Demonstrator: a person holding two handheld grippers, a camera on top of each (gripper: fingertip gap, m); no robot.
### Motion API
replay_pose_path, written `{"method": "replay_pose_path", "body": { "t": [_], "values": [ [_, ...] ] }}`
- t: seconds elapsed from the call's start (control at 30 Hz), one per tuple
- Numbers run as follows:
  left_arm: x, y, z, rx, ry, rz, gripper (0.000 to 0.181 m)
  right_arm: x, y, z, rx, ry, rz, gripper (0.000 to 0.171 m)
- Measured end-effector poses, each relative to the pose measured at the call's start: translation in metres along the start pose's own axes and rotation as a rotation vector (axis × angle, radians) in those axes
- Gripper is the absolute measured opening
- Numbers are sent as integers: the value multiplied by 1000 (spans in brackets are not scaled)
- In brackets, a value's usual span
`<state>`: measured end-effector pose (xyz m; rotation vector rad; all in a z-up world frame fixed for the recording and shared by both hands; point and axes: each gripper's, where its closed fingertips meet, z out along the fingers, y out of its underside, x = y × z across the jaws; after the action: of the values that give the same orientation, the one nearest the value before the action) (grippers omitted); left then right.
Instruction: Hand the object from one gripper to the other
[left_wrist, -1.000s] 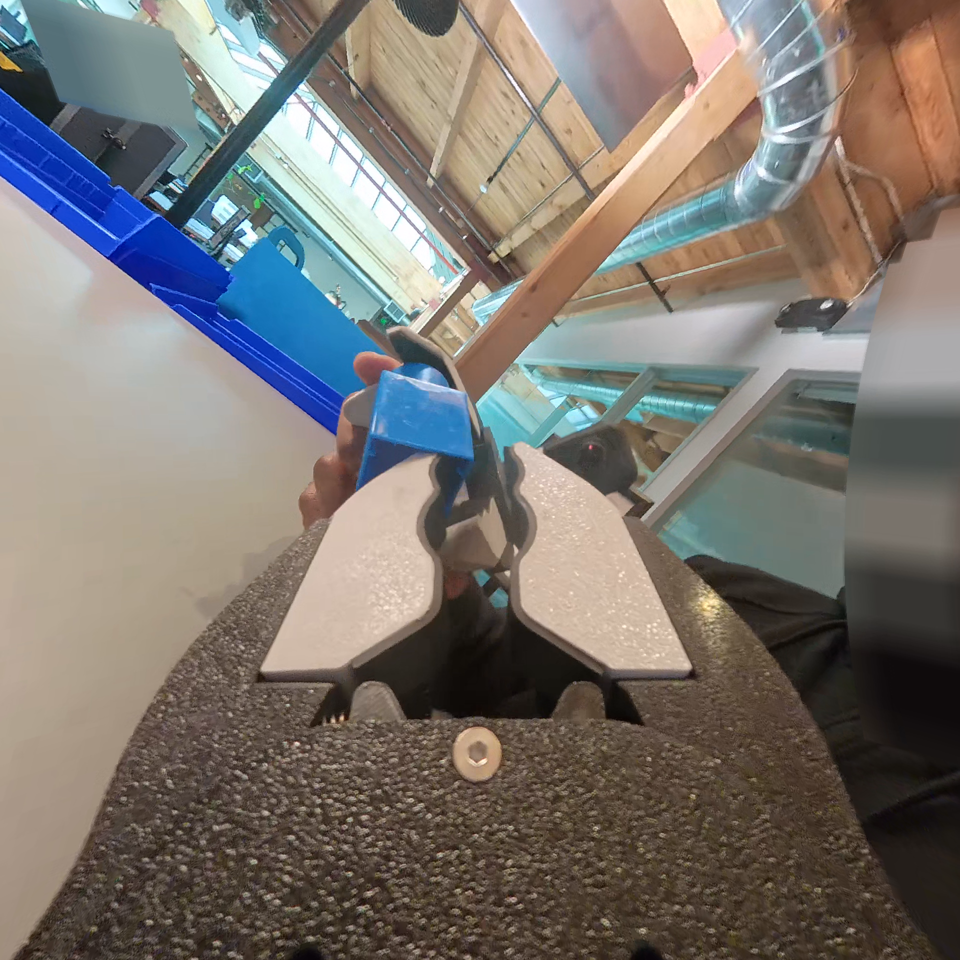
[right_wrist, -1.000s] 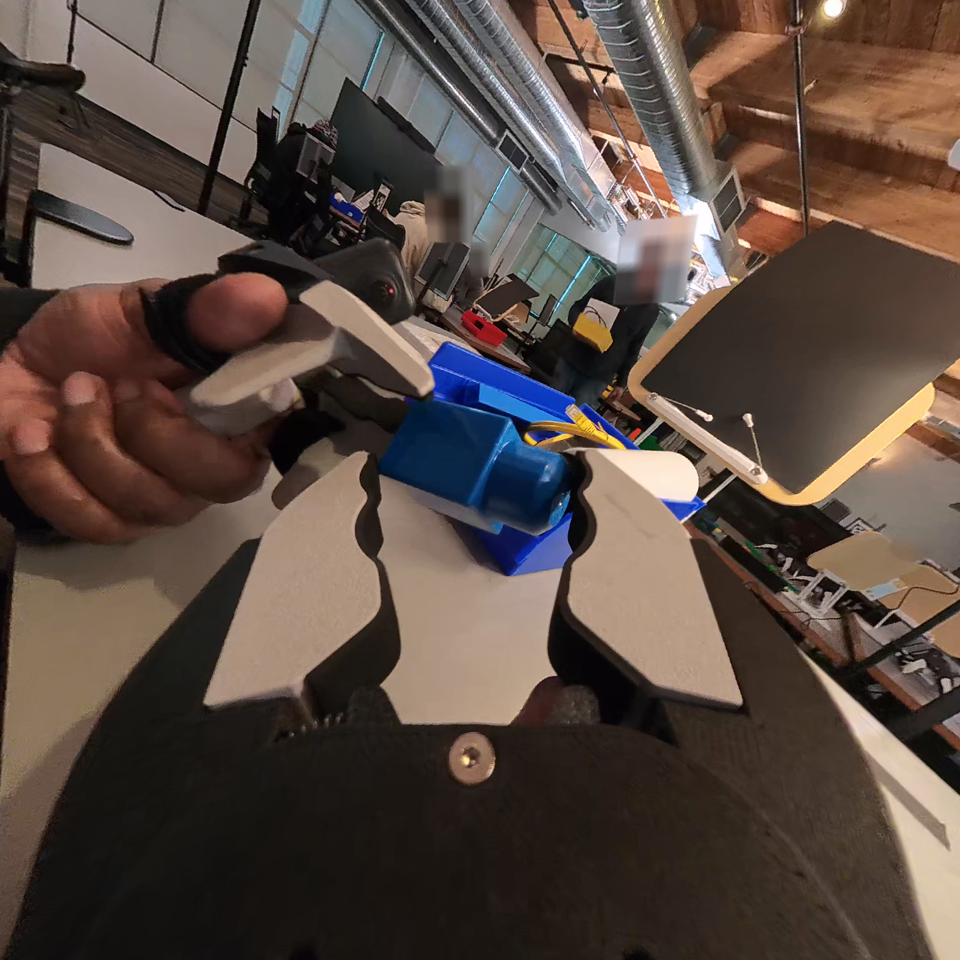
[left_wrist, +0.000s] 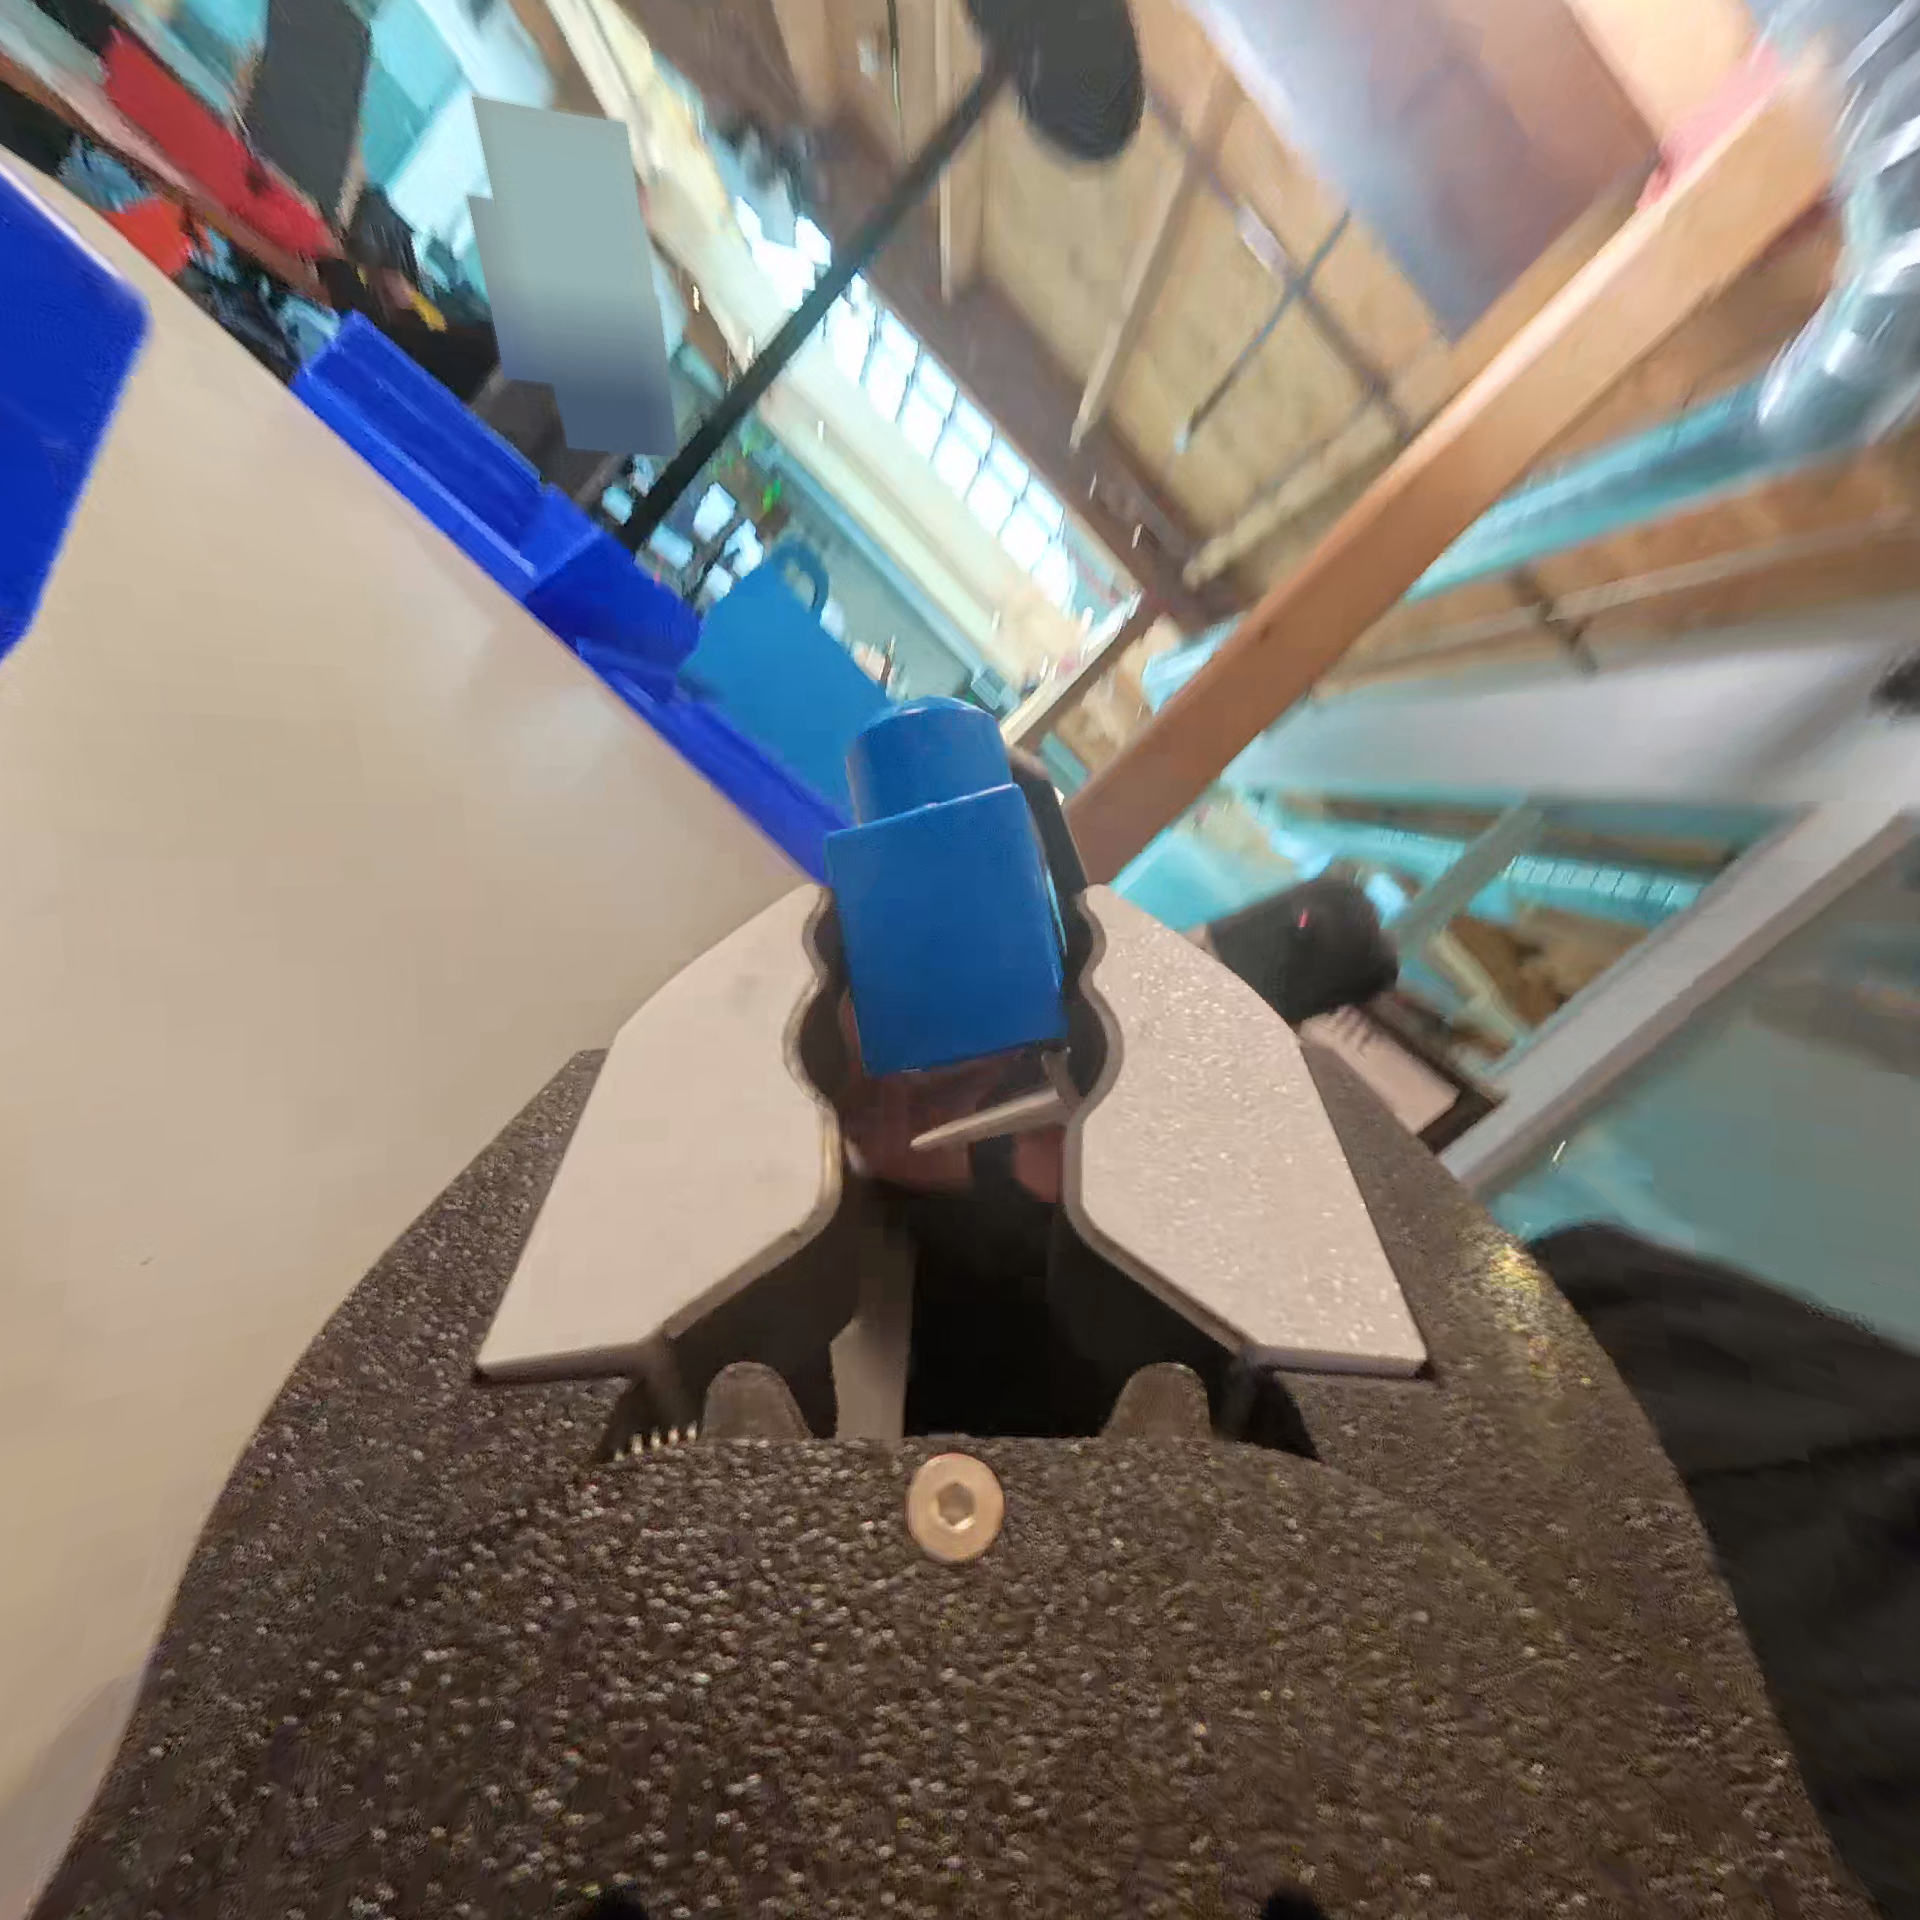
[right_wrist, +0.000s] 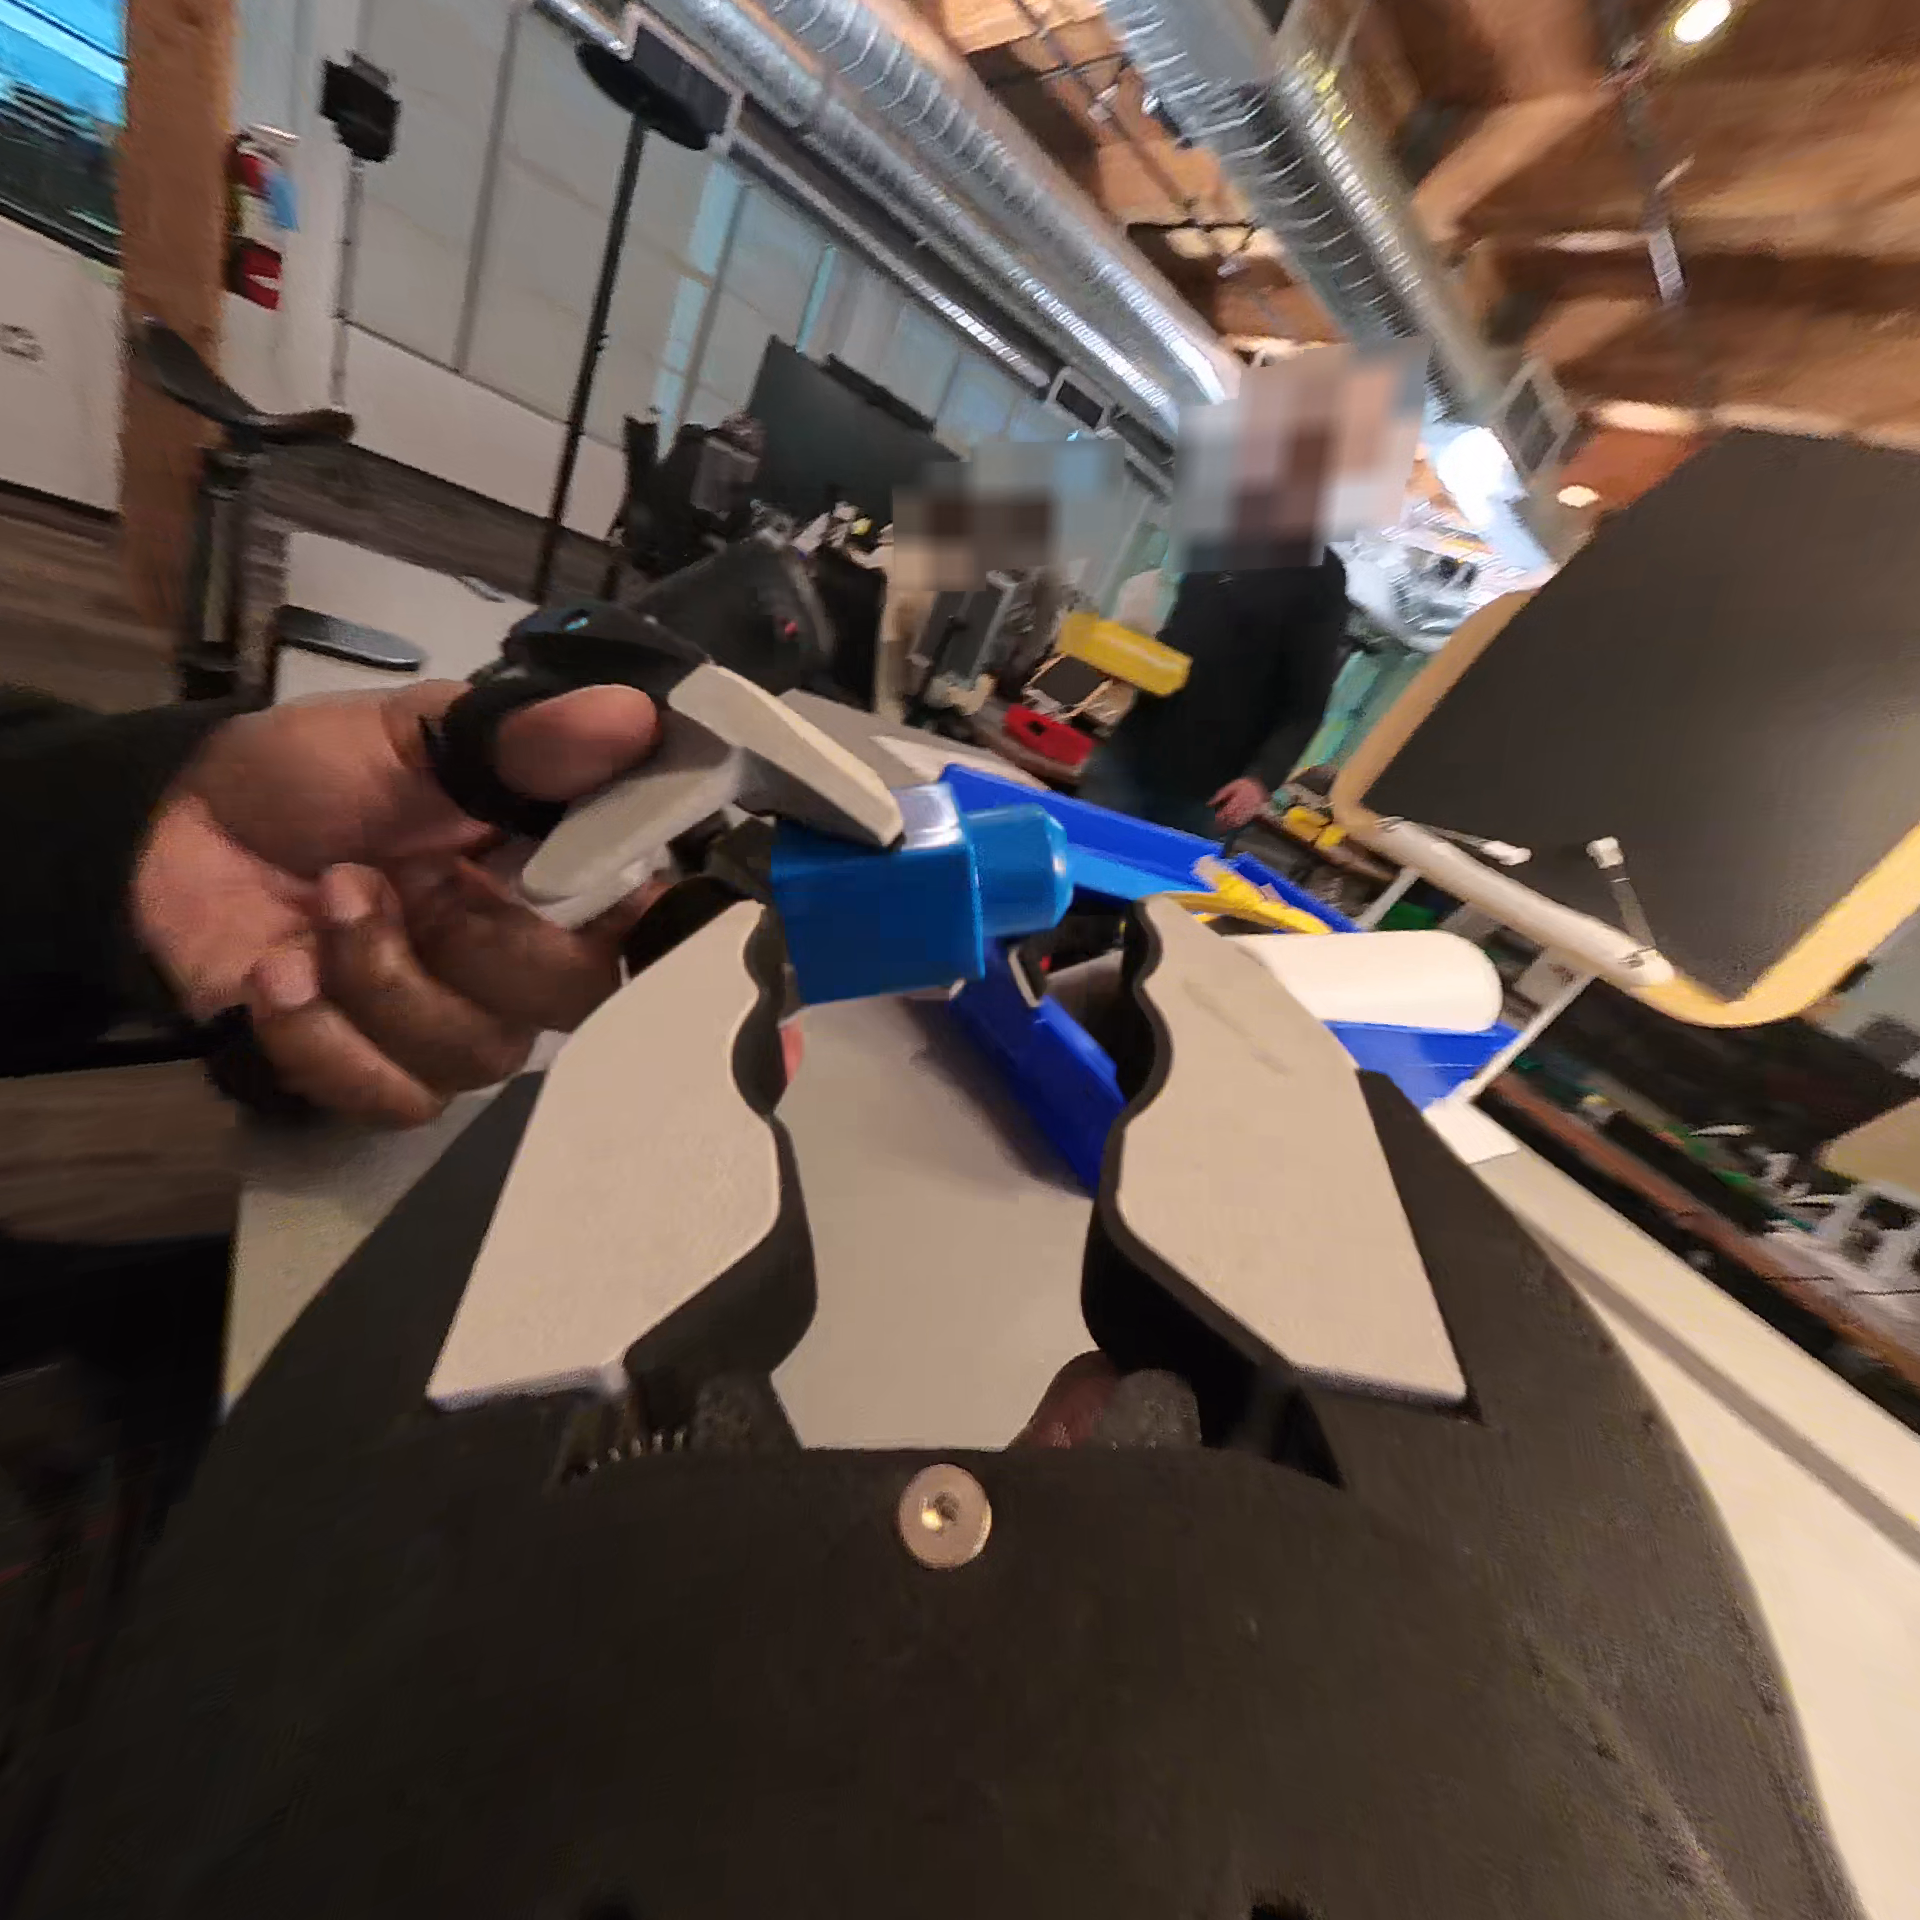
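The left gripper's (left_wrist: 951, 935) fingers clamp the blue block (left_wrist: 945, 940); the right gripper's (right_wrist: 951, 961) fingers stand spread, the block at their eleven o'clock, seemingly outside the gap. Closing now could miss or knock it loose. Only the right wrist view shows the hand (right_wrist: 343, 883) and table (right_wrist: 935, 1226).

Blue block (left_wrist: 951, 961): smooth plastic, satin sheen, faint highlight on round cap. Left gripper (left_wrist: 951, 977) fingers (left_wrist: 1205, 1132): grey, matt, fine pebbled grain; body black, coarse foam-like texture; bright metal hex screw (left_wrist: 954, 1507) at centre. Right gripper (right_wrist: 951, 971) fingers (right_wrist: 644, 1143): same grey matt plates, smoother-looking. Bench (left_wrist: 260, 883): off-white, smooth, matt. Blue bins (right_wrist: 1049, 1060): glossy plastic. Ceiling beams (left_wrist: 1455, 436): bare wood. Duct (right_wrist: 935, 125): ribbed shiny metal.
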<state>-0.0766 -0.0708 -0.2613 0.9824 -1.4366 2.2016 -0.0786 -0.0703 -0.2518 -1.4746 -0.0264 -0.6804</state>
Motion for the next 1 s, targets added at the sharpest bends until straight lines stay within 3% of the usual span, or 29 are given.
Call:
{"method": "replay_pose_path", "body": {
  "t": [0.1, 0.23, 0.3, 0.63, 0.73, 0.83, 1.0],
  "values": [
    [-4, -14, -1, 192, 25, -115, 42, 1, -9, -5, 37, 53, -77, 56],
    [-4, -11, 4, 298, 84, -241, 42, -7, -1, 2, -34, 85, -224, 55],
    [-3, -8, 6, 308, 82, -238, 42, -6, 4, 5, -70, 116, -275, 53],
    [4, 0, 13, 290, 2, -95, 39, 7, 2, 3, -102, 275, -430, 5],
    [10, 2, 15, 209, 5, 15, 51, 16, 1, -3, -63, 222, -239, 2],
    [13, 0, 11, 111, -46, 256, 64, 26, 2, -10, 0, 102, 68, 1],
    [42, 16, 0, -70, 49, 715, 80, -4, -16, -25, 152, -492, 780, 1]
  ]
}}
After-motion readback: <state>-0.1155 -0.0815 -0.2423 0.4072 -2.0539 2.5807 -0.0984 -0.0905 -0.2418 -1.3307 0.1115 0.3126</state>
